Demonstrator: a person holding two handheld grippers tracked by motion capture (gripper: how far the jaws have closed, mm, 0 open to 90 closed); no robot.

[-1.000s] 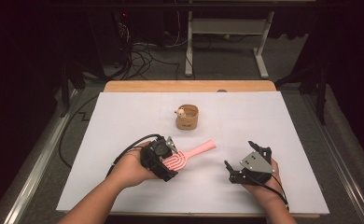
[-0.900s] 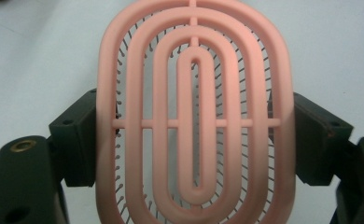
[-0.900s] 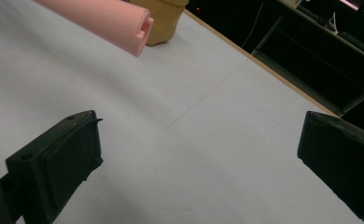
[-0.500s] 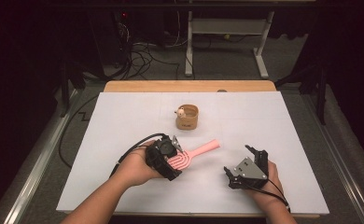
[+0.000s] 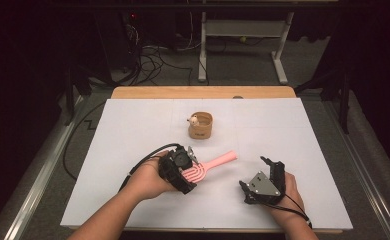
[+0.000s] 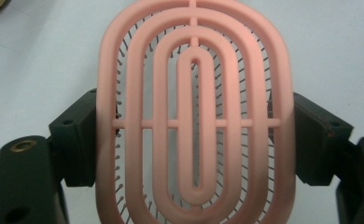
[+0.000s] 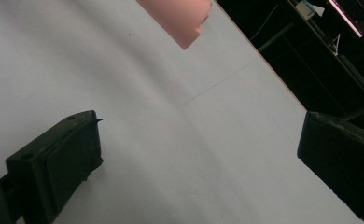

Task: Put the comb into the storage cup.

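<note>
Pink hairbrush [image 6: 194,116] clamped in left gripper [image 5: 180,169]; right gripper [image 5: 258,175] wide apart, empty.

Around the small wooden cup [image 5: 201,125] the white table [image 5: 133,130] lay bare on its left, right and far sides. Nearer than the cup, the pink brush [image 5: 209,165] and two grippers stood in the way.
</note>
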